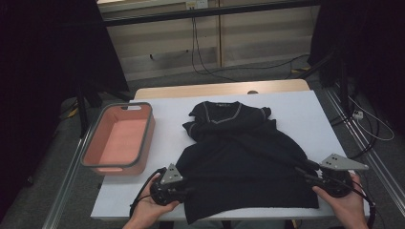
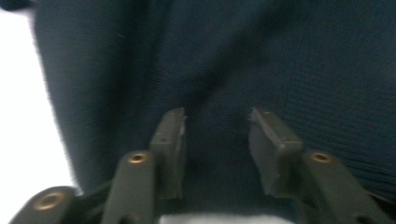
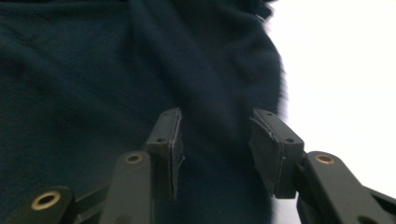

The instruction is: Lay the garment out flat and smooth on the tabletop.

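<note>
Sweater [image 1: 243,162]: dark, spread on white surface [image 1: 310,114], collar away from the person.
Left gripper [image 1: 177,187]: at hem's left corner, fingers [image 2: 170,144] apart, gripping nothing.
Right gripper [image 1: 313,172]: at right edge, fingers [image 3: 273,149] apart, fabric beneath.
Basket [image 1: 90,155]: pink, left of sweater.

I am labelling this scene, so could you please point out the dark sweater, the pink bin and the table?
Dark sweater [image 1: 243,167], high view, on the middle of its body.
Pink bin [image 1: 150,129], high view, on its right rim.
Table [image 1: 305,114], high view, on the bare white top right of the sweater.
</note>
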A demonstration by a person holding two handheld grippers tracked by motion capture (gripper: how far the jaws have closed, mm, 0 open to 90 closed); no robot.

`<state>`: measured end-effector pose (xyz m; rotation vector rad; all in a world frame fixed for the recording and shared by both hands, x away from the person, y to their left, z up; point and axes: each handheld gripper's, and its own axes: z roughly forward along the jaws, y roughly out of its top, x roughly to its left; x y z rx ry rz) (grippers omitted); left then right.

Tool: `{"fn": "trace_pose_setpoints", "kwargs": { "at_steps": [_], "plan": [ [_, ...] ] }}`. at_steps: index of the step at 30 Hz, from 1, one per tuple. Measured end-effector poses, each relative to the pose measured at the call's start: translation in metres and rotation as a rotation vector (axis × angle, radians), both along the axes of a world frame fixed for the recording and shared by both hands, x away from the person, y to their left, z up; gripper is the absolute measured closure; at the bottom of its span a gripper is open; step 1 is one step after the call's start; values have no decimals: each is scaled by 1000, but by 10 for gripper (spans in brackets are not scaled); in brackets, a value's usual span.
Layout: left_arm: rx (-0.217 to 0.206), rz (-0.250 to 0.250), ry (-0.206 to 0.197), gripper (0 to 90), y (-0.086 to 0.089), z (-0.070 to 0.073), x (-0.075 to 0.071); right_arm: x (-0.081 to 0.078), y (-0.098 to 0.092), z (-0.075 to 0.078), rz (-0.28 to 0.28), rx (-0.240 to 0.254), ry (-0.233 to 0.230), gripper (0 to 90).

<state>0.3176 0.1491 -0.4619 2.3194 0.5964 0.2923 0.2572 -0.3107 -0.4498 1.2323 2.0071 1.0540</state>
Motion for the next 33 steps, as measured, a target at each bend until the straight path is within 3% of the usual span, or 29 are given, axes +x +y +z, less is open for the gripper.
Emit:
{"fn": "trace_pose_setpoints", "kwargs": {
  "at_steps": [4, 8, 12, 17, 19, 21, 23, 25, 28, 33],
  "plan": [
    [-13, 7, 4, 446, -3, -2, 6, 2, 11, 1, 38, 2, -3, 542],
    [-20, -8, 4, 436, -11, -1, 11, 9, 21, -2, 106, 17, 34, 518],
    [-21, -29, 18, 420, -26, -2, 16, 19, 38, -9, 172, -12, 79, 458],
    [-18, -32, 32, 439, -27, -1, 16, 28, 58, -16, 224, -59, 126, 423],
    [-19, -43, 50, 556, -29, 0, 17, 33, 64, -19, 239, -78, 150, 497],
    [-11, -61, 85, 730, -33, 2, 18, 35, 66, -21, 257, -66, 164, 667],
    [1, -66, 88, 848, -34, 3, 17, 35, 67, -21, 253, -51, 165, 796],
    [-1, -57, 88, 877, -33, 3, 14, 33, 68, -21, 253, -54, 170, 864],
    [5, -68, 103, 884, -26, 4, 8, 27, 71, -20, 247, -85, 161, 872],
    [-32, -73, 122, 885, -11, 3, -4, 12, 75, -17, 265, -95, 165, 874]
  ]
}}
